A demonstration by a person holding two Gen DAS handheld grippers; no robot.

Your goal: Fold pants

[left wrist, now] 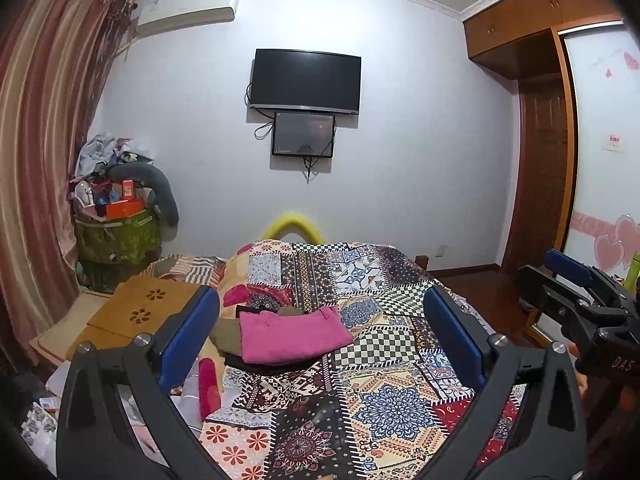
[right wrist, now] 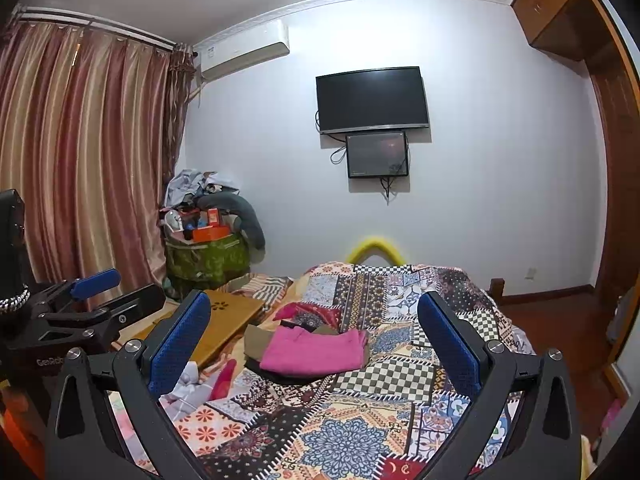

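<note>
Left wrist view: left gripper (left wrist: 320,336) fingers spread wide, nothing held; pink pants (left wrist: 294,334) folded atop small clothes pile on patchwork quilt (left wrist: 384,404), ahead between fingers, well apart from them; right gripper (left wrist: 576,280) at right edge; wardrobe door with hearts (left wrist: 608,200) seen only here

Right wrist view: right gripper (right wrist: 314,340) fingers likewise wide apart, empty; pants (right wrist: 314,350) ahead, slightly left of centre; left gripper (right wrist: 86,284) at left edge; curtain (right wrist: 80,152) shown far more fully
</note>
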